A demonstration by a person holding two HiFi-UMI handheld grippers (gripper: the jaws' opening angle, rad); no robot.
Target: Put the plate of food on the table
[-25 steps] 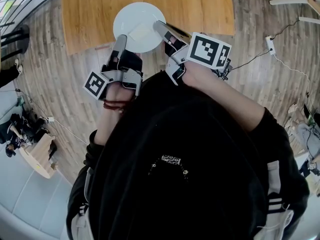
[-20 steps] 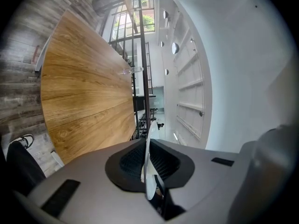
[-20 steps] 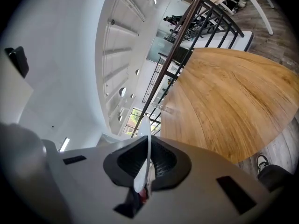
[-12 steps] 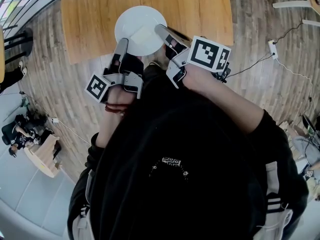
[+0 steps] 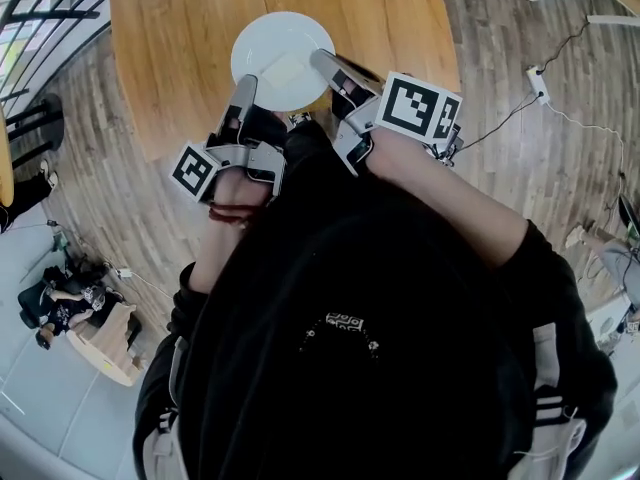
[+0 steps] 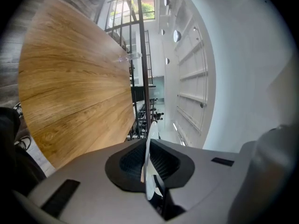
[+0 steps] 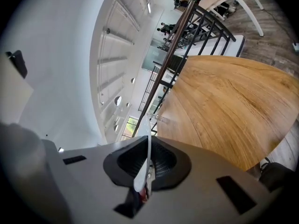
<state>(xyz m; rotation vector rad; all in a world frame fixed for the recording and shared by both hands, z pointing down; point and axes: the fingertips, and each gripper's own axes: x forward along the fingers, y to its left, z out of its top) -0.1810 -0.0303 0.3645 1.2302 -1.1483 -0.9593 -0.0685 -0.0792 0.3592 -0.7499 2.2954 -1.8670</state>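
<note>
**Head view: plate over the table edge, not yet released**

The white plate point(image 5: 283, 53) sits over the near part of the wooden table point(image 5: 390, 13), gripped on 2 sides. The left gripper point(image 5: 243, 90) has its near-left rim and the right gripper point(image 5: 325, 65) its near-right rim. In the left gripper view and the right gripper view alike, the thin white rim runs edge-on between the dark pads, and both pairs of jaws are clamped tight on it.

By my reading the carrying is nearly done, since the plate is already above the wood and not above the floor. What is left is to lower it flat, if it is not down already, then open both jaws and draw back. No view settles whether its underside touches the table.

As for contents, the plate is mostly bare white. 1 pale, flat patch point(image 5: 287, 71) lies toward its near side, and I cannot tell what food it is.
</note>
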